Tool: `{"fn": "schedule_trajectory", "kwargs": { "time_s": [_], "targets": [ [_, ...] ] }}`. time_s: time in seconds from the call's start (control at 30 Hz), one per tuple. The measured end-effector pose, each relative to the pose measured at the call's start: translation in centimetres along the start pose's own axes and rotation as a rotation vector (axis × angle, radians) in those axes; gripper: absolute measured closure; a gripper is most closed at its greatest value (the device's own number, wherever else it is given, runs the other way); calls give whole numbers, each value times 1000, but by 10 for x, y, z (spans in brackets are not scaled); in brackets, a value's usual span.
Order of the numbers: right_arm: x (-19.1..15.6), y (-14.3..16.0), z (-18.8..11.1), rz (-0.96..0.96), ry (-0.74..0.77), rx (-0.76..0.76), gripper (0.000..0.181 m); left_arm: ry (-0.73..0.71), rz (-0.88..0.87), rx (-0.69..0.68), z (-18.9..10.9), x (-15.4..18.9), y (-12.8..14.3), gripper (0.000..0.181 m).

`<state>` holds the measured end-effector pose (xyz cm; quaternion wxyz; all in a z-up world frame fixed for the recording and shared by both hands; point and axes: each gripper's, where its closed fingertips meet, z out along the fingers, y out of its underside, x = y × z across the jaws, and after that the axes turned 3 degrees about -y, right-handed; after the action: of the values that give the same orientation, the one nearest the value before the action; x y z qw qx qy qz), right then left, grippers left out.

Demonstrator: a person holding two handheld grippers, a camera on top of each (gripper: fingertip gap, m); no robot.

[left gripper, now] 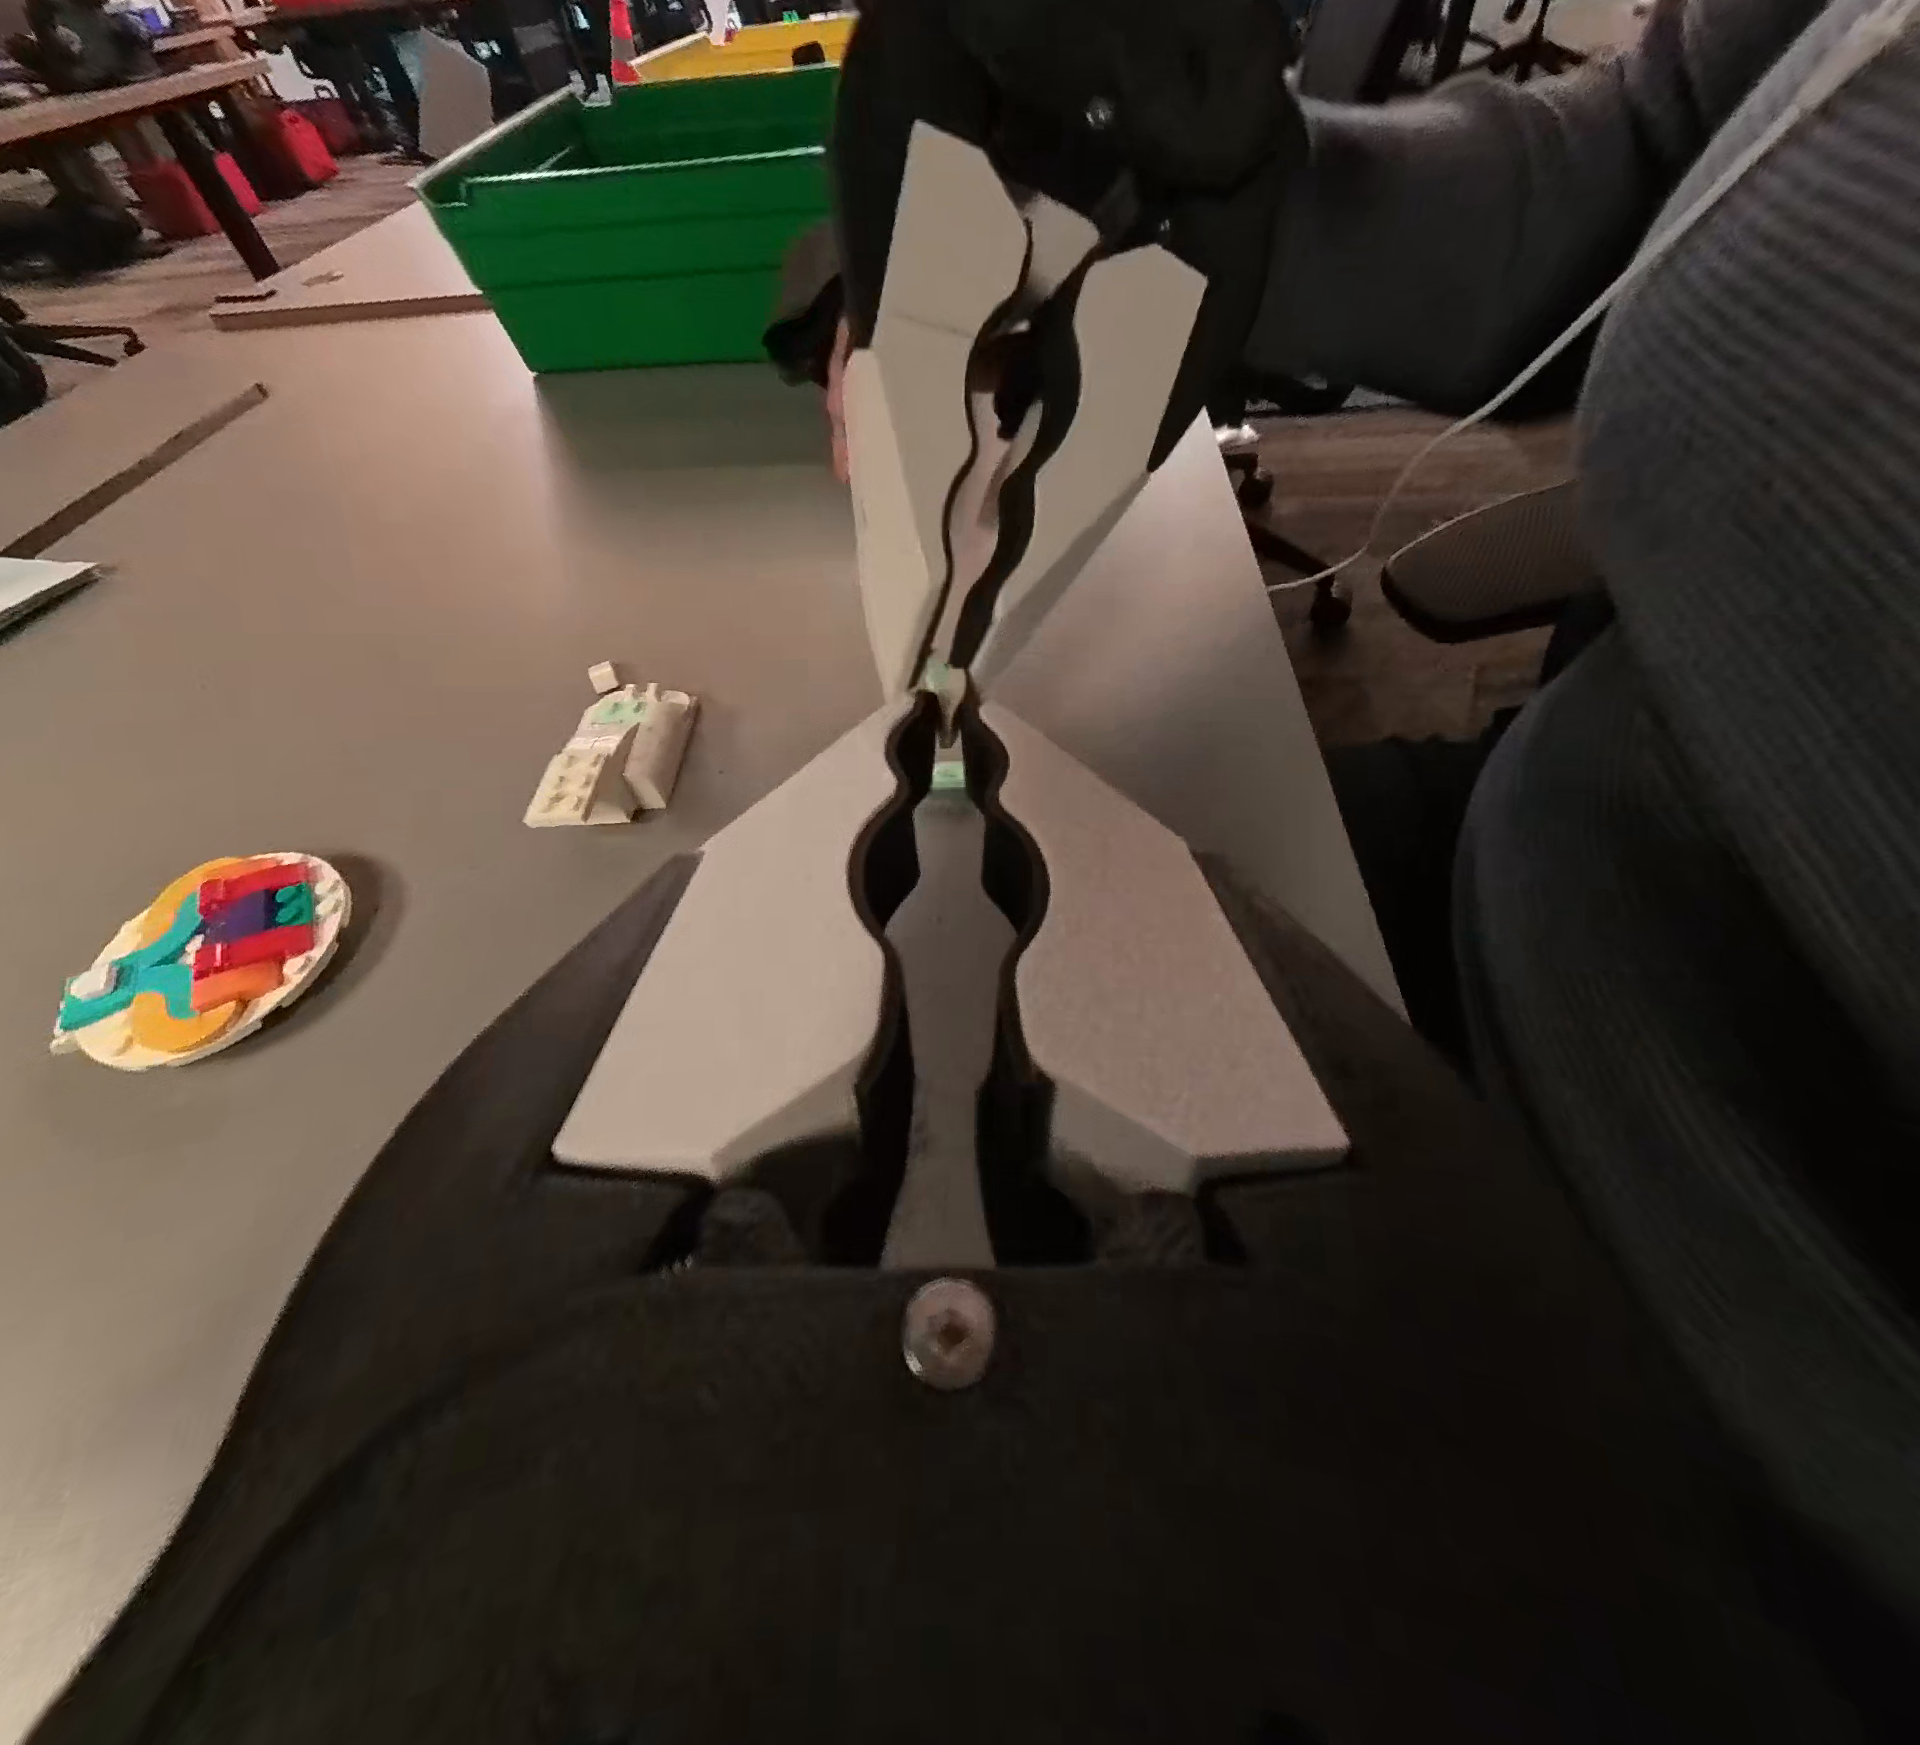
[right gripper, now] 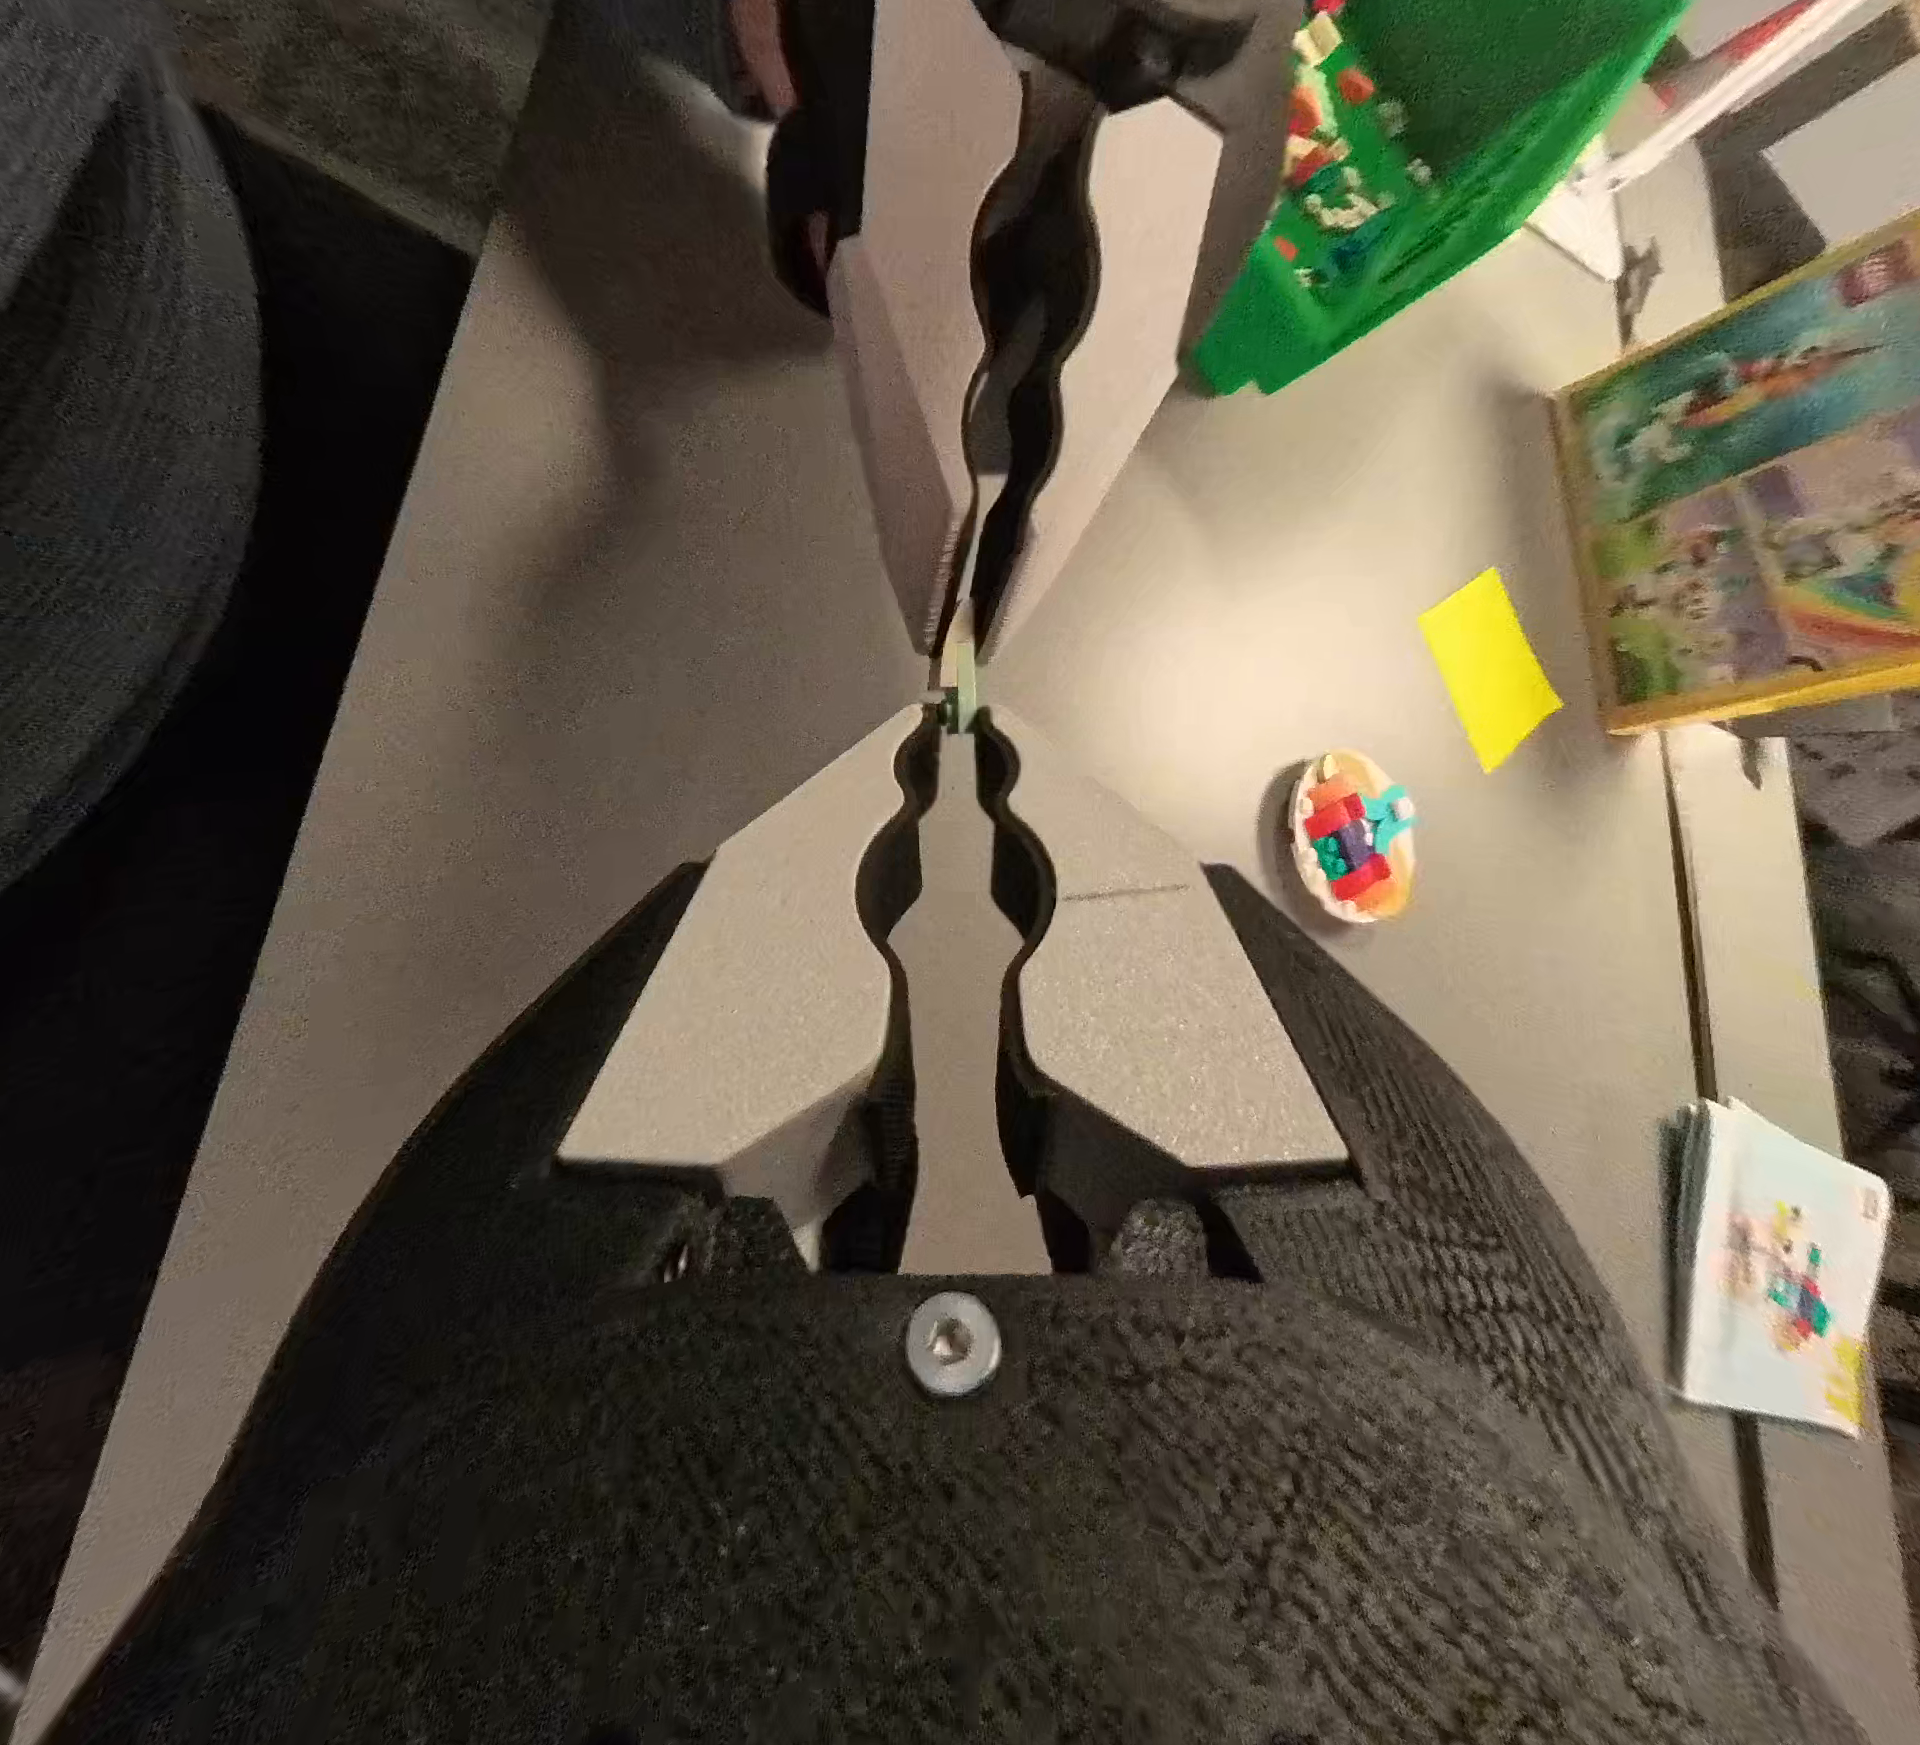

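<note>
Above the grey desk (left gripper: 312,552), the left claw (left gripper: 943,721) and right claw (right gripper: 951,721) meet tip to tip, each pinched nearly closed on the same small pale green brick piece (left gripper: 948,693), with a round colourful brick build (left gripper: 208,957) lying well apart at left.

grey table (left gripper: 364,500) | green bin (left gripper: 644,261), round brick plate (left gripper: 208,957) (colourful), booklet (right gripper: 1777,1280)
</note>
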<state>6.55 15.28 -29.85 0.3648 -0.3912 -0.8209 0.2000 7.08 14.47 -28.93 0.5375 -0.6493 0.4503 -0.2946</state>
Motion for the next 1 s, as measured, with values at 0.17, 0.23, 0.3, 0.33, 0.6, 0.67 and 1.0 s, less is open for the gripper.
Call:
{"fn": "schedule_trajectory", "kwargs": {
  "time_s": [0.17,0.23,0.3,0.33,0.6,0.67,1.0],
  "targets": [
    [9,5,0,98,29,-25,179,-106,109,-24,3,-7,1,177],
    [24,4,-2,200,123,17,179,-254,204,-28,1,-20,-5,177],
    [35,2,-4,292,205,68,179,-373,274,-33,1,-29,-11,178],
    [38,2,-5,328,237,92,179,-415,311,-35,0,-31,-14,178],
    [34,10,2,411,319,100,179,-418,593,-165,3,-31,-2,178],
    [32,9,4,448,298,125,179,-375,586,-169,2,-29,0,178],
    [66,34,-42,628,448,204,181,-262,681,-298,4,-2,44,178]
  ]
}}
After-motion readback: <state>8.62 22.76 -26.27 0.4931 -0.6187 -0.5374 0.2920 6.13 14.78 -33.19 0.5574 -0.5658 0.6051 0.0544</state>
